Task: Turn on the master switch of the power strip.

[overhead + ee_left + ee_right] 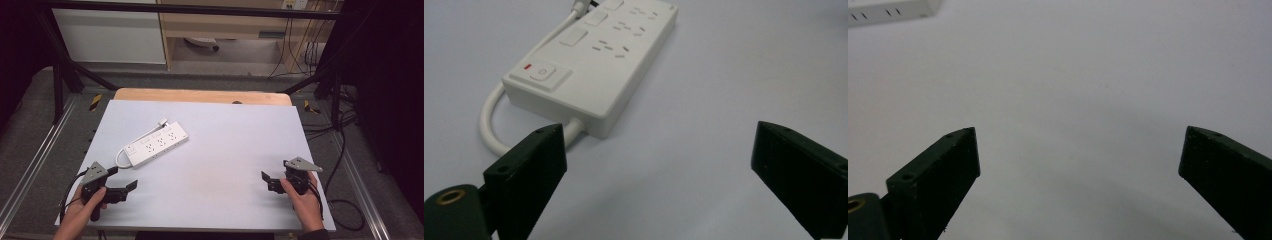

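Note:
A white power strip (156, 143) lies on the pale mat (225, 150), left of centre, angled toward the far right, with its white cable (120, 159) looping from the near end. In the left gripper view the power strip (594, 65) shows a switch with a red mark and several sockets. My left gripper (123, 178) sits at the near left, just short of the strip's cable end, jaws wide apart and empty (659, 150). Near the mat's right edge, my right gripper (267, 181) is held open with nothing between its jaws (1078, 155).
A corner of the power strip (893, 10) shows at the top left of the right gripper view. A wooden table edge (200, 96) runs behind the mat. A black metal frame (65, 75) and floor cables (345, 140) surround the table.

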A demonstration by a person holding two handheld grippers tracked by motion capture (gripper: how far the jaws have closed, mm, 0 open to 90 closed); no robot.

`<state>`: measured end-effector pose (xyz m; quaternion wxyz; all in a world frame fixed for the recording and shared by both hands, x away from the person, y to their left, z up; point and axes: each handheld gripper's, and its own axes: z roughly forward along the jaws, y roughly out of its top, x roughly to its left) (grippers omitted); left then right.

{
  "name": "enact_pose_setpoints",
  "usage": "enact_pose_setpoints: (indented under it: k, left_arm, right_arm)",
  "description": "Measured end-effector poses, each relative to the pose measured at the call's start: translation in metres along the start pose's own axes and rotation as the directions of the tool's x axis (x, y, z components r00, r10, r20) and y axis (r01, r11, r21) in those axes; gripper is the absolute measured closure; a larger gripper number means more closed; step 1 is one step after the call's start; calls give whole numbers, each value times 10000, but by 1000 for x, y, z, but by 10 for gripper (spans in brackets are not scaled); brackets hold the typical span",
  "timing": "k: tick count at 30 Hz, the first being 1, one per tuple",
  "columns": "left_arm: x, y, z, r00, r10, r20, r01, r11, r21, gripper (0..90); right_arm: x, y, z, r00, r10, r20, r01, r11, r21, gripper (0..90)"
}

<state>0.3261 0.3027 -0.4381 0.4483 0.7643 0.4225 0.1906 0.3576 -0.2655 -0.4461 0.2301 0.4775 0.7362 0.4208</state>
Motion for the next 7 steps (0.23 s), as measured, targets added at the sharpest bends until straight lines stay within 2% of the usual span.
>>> enact_pose_setpoints:
  k: [3,4,6,7]
  left_arm:
    - [-1,-3,3,10000,7,98,-10,9996,277,79]
    - [-2,-4,3,10000,21,55,-23,9994,347,79]
    - [-2,-3,3,10000,-2,-50,3,9995,330,84]
    - [-2,-2,3,9999,-21,-114,24,9995,330,85]
  right_arm:
    - [-2,-7,9,9988,-179,466,138,9961,876,37]
    - [-2,-9,13,9978,-192,636,114,9925,1218,42]
    - [-2,-8,21,9977,-172,651,37,9795,2012,16]
    - [-1,-7,22,9971,-266,708,114,9783,2070,7]
